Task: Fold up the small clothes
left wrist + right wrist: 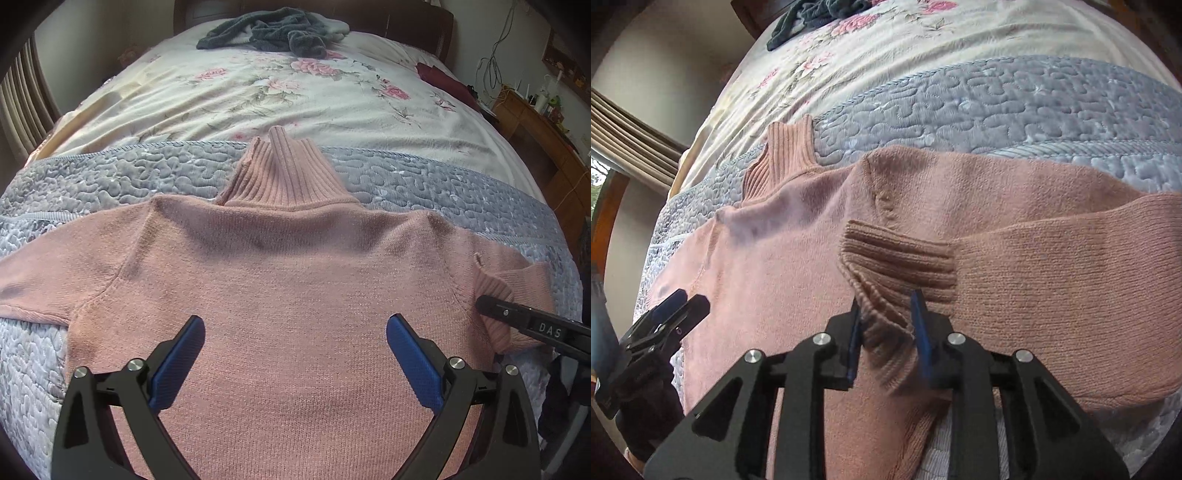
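Observation:
A pink turtleneck sweater [280,266] lies flat on the bed, collar [284,170] pointing away from me. My left gripper [295,328] hovers open over the sweater's body, nothing between its blue pads. The right sleeve [1052,266] is folded in across the body. My right gripper [886,317] is shut on that sleeve's ribbed cuff [897,258], which bunches between the pads. The right gripper [517,321] also shows at the right edge of the left wrist view, and the left gripper [679,306] at the lower left of the right wrist view.
The sweater rests on a grey-blue quilted blanket [110,173] over a floral bedspread [258,92]. A dark grey garment [266,31] lies heaped near the headboard, and a dark red cloth [436,74] at the far right. A wooden dresser [535,125] stands right of the bed.

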Motion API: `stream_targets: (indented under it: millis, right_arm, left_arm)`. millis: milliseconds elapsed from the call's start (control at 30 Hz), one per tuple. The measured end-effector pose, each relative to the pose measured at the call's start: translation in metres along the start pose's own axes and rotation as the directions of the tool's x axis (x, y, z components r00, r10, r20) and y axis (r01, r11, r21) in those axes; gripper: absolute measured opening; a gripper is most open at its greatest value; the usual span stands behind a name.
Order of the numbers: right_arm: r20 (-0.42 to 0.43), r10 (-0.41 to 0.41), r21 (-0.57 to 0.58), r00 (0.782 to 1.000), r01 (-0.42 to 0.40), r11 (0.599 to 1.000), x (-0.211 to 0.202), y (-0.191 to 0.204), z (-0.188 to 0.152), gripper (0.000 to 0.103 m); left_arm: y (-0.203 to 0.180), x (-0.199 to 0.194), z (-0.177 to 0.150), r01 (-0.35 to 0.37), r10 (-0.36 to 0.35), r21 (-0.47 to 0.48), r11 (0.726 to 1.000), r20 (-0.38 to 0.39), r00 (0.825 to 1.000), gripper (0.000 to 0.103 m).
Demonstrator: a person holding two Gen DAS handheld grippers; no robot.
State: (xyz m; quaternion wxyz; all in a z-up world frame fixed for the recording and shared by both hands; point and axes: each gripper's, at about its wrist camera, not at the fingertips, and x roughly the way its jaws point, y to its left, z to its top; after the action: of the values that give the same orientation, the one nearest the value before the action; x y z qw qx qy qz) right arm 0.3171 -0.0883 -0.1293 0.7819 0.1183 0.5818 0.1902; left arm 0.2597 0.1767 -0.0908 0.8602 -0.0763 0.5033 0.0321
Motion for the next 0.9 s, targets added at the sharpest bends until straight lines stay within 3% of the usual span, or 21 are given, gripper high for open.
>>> stream_targets:
  millis: [67,133,233,300,367,467,533,600,667,733,800,900]
  right_arm:
    - [0.0,0.049,-0.001,0.999,-0.049,0.999,-0.009,-0.002,-0.007,0.038]
    - [0.027,0.104,0.013,0.994,-0.104,0.994,-0.029,-0.011,-0.014,0.038]
    - [0.095,0.056,0.03,0.994,-0.059,0.998,-0.06,-0.028,-0.024,0.038]
    - [0.124,0.026,0.063,0.992,-0.034,0.997,-0.078,-0.047,-0.034,0.038]
    - [0.141,0.006,0.095,0.99,-0.019,0.995,-0.088,-0.064,-0.044,0.038]
    - [0.159,-0.018,0.128,0.987,-0.003,0.992,-0.099,-0.084,-0.062,0.038]
    - [0.161,-0.031,0.141,0.986,0.008,0.99,-0.104,-0.094,-0.075,0.038]
    - [0.162,-0.047,0.146,0.986,0.023,0.989,-0.107,-0.1,-0.086,0.038]
    - [0.163,-0.061,0.141,0.985,0.038,0.989,-0.108,-0.102,-0.094,0.038]
    - [0.164,-0.067,0.143,0.984,0.044,0.989,-0.111,-0.105,-0.101,0.039]
    - [0.168,-0.071,0.15,0.983,0.046,0.988,-0.114,-0.107,-0.105,0.039]
    - [0.177,-0.096,0.148,0.98,0.07,0.987,-0.119,-0.107,-0.108,0.039]
  left_arm:
    - [-0.006,0.004,0.0,0.023,-0.023,-0.002,1.0,-0.014,1.0,0.099]
    - [-0.014,0.008,0.0,0.057,-0.058,-0.009,0.998,-0.032,0.998,0.099]
    - [-0.032,0.017,-0.003,0.151,-0.153,-0.035,0.988,-0.08,0.985,0.099]
    - [-0.048,0.027,-0.006,0.226,-0.233,-0.069,0.972,-0.132,0.963,0.099]
    - [-0.063,0.041,-0.01,0.295,-0.316,-0.128,0.947,-0.195,0.929,0.098]
    - [-0.084,0.059,-0.015,0.341,-0.379,-0.18,0.922,-0.252,0.89,0.095]
    - [-0.099,0.067,-0.016,0.346,-0.385,-0.179,0.921,-0.277,0.88,0.074]
    - [-0.109,0.075,-0.015,0.352,-0.399,-0.2,0.914,-0.297,0.867,0.064]
    - [-0.117,0.078,-0.012,0.336,-0.383,-0.199,0.921,-0.296,0.875,0.051]
    - [-0.121,0.078,-0.008,0.319,-0.362,-0.185,0.93,-0.29,0.886,0.023]
    - [-0.12,0.074,-0.006,0.318,-0.36,-0.186,0.93,-0.272,0.893,0.01]
    - [-0.11,0.054,-0.002,0.35,-0.384,-0.187,0.918,-0.196,0.902,0.009]
